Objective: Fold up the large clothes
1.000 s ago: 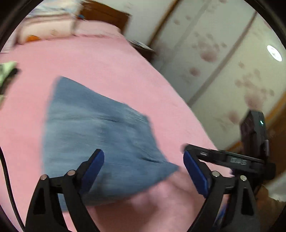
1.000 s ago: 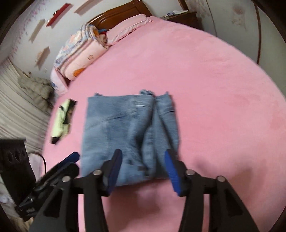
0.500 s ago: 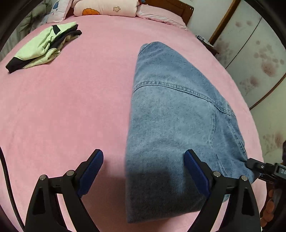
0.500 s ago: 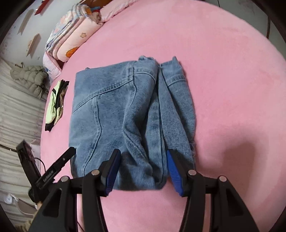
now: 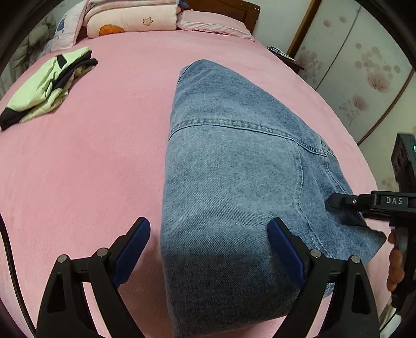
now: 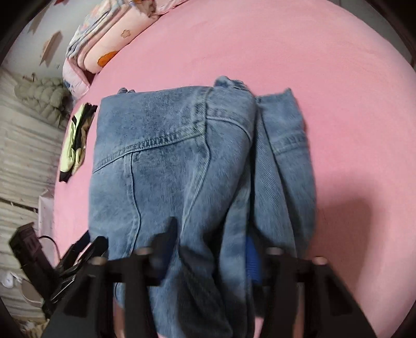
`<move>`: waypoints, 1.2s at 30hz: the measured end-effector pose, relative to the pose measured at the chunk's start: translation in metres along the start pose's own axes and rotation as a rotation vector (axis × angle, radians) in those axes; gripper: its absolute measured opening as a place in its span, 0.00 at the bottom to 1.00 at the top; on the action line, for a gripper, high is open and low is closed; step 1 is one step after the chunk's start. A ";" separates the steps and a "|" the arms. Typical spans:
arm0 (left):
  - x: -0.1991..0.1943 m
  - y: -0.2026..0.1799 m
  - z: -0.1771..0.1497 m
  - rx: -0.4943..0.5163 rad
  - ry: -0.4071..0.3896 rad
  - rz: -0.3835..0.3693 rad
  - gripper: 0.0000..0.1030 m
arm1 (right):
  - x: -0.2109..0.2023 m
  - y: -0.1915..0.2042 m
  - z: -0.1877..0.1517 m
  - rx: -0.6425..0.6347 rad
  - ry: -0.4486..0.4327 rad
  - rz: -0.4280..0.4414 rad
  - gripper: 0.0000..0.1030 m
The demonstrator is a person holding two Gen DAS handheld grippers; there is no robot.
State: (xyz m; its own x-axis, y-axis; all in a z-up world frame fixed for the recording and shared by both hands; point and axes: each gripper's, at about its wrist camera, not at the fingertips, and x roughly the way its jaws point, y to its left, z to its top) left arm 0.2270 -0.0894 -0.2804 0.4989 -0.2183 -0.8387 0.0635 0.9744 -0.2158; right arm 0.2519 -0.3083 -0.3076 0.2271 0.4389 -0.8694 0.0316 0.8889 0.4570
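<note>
Jeans (image 5: 234, 182), folded into a thick denim block, lie on the pink bed (image 5: 91, 169), clear of the green garment (image 5: 49, 83) near the pillows (image 5: 130, 23), presumably so the fold has room. Left gripper (image 5: 208, 249) hovers low over the near edge, its fingers (image 5: 135, 241) wide apart, straddling the corner without pressing it; judged ready to take that side. Right gripper (image 6: 208, 249) sits at the other end of the near edge, where the layers bunch; its fingers (image 6: 251, 260) have just been closing with denim between them. Blur prevents confirming that the pads press.
</note>
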 end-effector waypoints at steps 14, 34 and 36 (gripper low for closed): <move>0.020 -0.034 -0.003 0.103 -0.035 -0.010 0.90 | -0.017 -0.039 -0.013 -0.086 -0.178 -0.060 0.11; -0.017 -0.037 0.074 0.142 -0.102 -0.009 0.94 | -0.064 0.029 0.011 -0.159 -0.365 -0.236 0.22; -0.004 -0.037 0.089 0.130 -0.099 -0.023 0.93 | -0.049 0.038 0.027 -0.164 -0.356 -0.188 0.22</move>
State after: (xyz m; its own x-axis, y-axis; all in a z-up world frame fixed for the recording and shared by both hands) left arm 0.2996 -0.1194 -0.2242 0.5786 -0.2403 -0.7794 0.1835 0.9695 -0.1627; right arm 0.2685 -0.2996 -0.2425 0.5543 0.2203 -0.8026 -0.0442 0.9708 0.2359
